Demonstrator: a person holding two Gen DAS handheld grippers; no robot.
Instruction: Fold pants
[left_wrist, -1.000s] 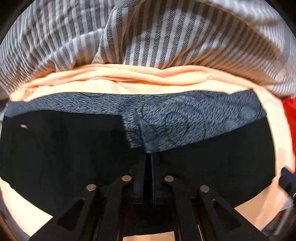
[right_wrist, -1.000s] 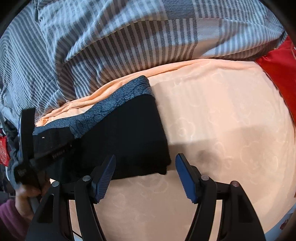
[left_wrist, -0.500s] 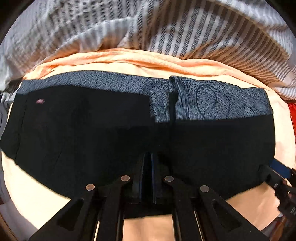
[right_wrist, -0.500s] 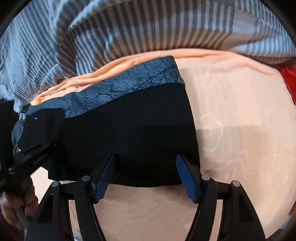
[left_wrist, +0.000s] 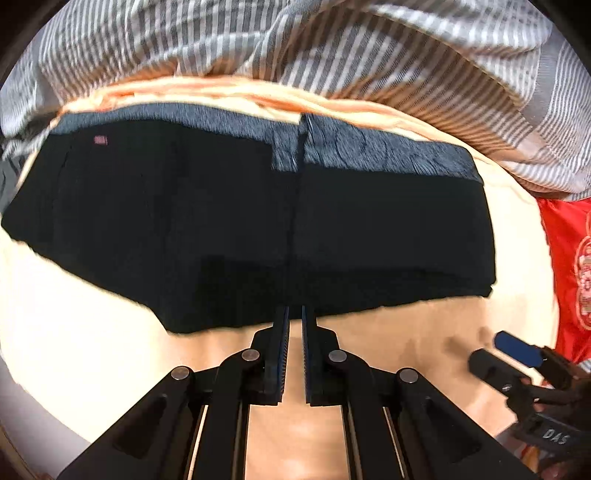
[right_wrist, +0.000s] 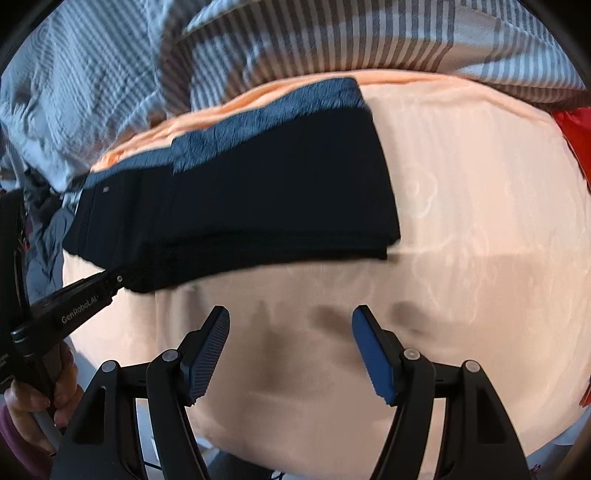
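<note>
While the left gripper (left_wrist: 294, 314) has its two fingers almost pressed together, a thin gap shows between them and nothing sits in that gap. Its tips are right at the near edge of the pants (left_wrist: 240, 221), at about 12 o'clock from the gripper, and I cannot tell if they touch the cloth. The right gripper (right_wrist: 290, 321) has its fingers spread wide and holds nothing. From it, the pants lie up at about 11 o'clock, a little way off, with bare sheet in between.

The pants look like a flat, dark block with a gray patterned band (left_wrist: 388, 153) along the far side. Layers show at the near edge, so I think they are folded over at least once. They rest on a peach bed sheet (right_wrist: 461, 221).

My guess is that one fold is done and the hands are off the cloth. If one more fold is wanted, a gripper would need to pinch a short end of the block, lift it, and lay it across to the other end. The thick edge could slip out, so the pinch should take all the layers.

Farther out, a gray striped blanket (left_wrist: 332, 48) is bunched up at 12 o'clock, behind the pants. A red cloth (left_wrist: 569, 258) sits at 3 o'clock in the left view.
</note>
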